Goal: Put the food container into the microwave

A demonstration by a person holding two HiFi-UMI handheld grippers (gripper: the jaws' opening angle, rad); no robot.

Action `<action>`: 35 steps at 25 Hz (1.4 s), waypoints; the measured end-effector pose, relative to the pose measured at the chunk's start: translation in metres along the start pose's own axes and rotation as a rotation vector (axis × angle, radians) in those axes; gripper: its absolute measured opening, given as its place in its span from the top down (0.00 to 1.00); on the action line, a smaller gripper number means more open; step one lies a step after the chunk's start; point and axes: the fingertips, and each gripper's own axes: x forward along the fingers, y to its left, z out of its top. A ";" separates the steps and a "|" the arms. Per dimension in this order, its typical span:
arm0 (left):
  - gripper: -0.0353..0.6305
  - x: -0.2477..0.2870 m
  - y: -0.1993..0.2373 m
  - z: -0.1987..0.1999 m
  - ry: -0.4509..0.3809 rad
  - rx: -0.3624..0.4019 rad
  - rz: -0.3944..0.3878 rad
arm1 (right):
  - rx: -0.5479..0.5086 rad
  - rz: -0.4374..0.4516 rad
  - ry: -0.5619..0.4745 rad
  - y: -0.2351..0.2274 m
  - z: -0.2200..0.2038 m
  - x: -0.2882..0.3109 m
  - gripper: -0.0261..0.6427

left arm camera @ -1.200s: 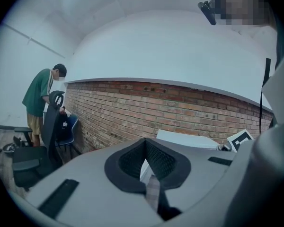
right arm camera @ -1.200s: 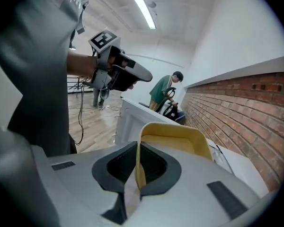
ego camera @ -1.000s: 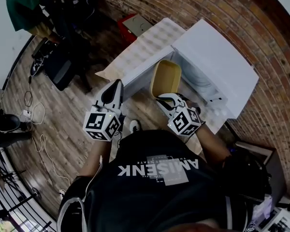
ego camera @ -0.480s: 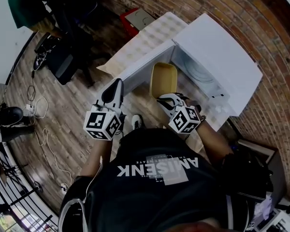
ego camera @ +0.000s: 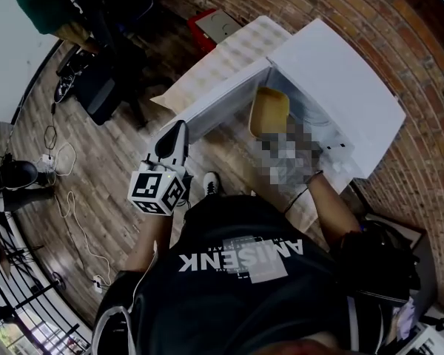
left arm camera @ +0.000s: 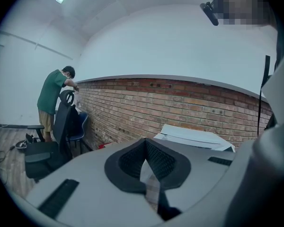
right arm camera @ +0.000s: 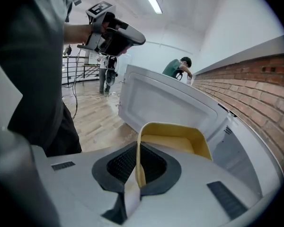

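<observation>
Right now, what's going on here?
A person works with two hand-held grippers. The right gripper is shut on the wall of the yellow food container, holding it at the mouth of the white microwave, whose door stands open. The left gripper hangs shut and empty, off to the side.

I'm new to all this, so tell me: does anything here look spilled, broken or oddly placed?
Nothing spilled or broken. One oddity: the right tool pinches the yellow food container by one thin side wall only, at the open microwave.
</observation>
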 end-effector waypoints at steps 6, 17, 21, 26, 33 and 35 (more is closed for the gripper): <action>0.93 0.001 -0.004 0.001 0.007 -0.004 -0.011 | 0.044 -0.066 0.062 -0.031 -0.025 0.002 0.89; 0.93 0.002 -0.012 0.003 0.024 0.013 -0.016 | 0.101 -0.181 0.193 -0.080 -0.083 0.009 0.89; 0.93 0.005 -0.018 0.003 0.037 0.024 -0.030 | 0.127 -0.221 0.220 -0.093 -0.097 0.011 0.89; 0.93 0.009 -0.021 0.003 0.042 0.030 -0.038 | 0.178 -0.266 0.234 -0.107 -0.108 0.010 0.89; 0.93 0.014 -0.021 0.002 0.050 0.033 -0.036 | 0.239 -0.330 0.267 -0.127 -0.130 0.007 0.89; 0.93 0.015 -0.020 0.002 0.051 0.033 -0.036 | 0.247 -0.354 0.282 -0.130 -0.136 0.007 0.89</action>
